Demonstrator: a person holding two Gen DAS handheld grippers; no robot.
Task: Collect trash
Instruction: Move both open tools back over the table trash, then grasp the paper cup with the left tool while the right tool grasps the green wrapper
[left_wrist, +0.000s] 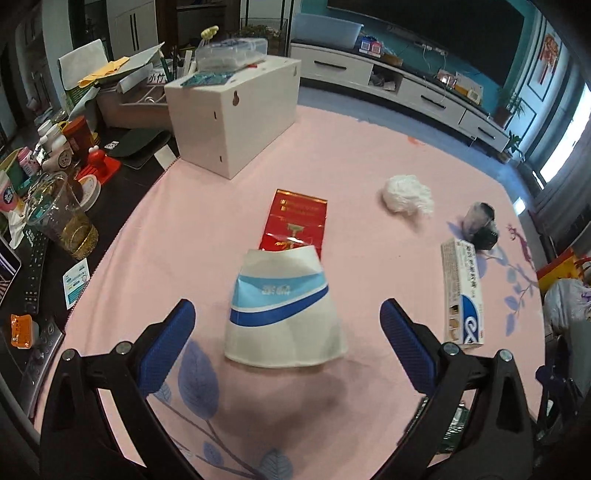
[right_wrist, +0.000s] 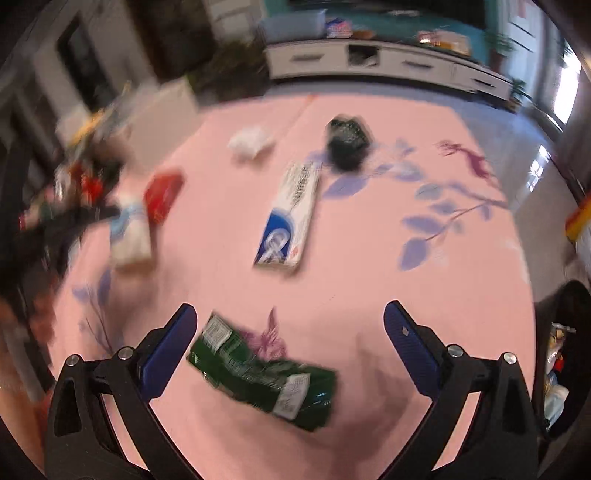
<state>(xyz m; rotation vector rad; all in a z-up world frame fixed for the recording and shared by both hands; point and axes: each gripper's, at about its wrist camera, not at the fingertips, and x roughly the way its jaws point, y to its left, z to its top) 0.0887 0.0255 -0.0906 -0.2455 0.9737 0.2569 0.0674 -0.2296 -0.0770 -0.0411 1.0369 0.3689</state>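
On a pink floral cloth (left_wrist: 207, 229) lies trash. A white pack with blue stripes (left_wrist: 282, 310) rests between the fingers of my open left gripper (left_wrist: 287, 325), partly over a red packet (left_wrist: 295, 225). Farther right lie a crumpled white tissue (left_wrist: 406, 194), a dark crumpled wrapper (left_wrist: 480, 225) and a toothpaste box (left_wrist: 461, 291). The blurred right wrist view shows a green packet (right_wrist: 262, 373) low between the fingers of my open right gripper (right_wrist: 290, 328), with the toothpaste box (right_wrist: 291, 214), dark wrapper (right_wrist: 347, 142), tissue (right_wrist: 249, 142), red packet (right_wrist: 162, 195) and white pack (right_wrist: 131, 232) beyond.
A white box (left_wrist: 232, 118) stands at the back of the cloth. Left of the cloth sit a plastic cup of yellow liquid (left_wrist: 62, 218), remote controls (left_wrist: 35, 273), jars and a red toy (left_wrist: 99, 162). A white TV cabinet (left_wrist: 406, 85) lines the far wall. Bags (left_wrist: 565, 295) stand at the right.
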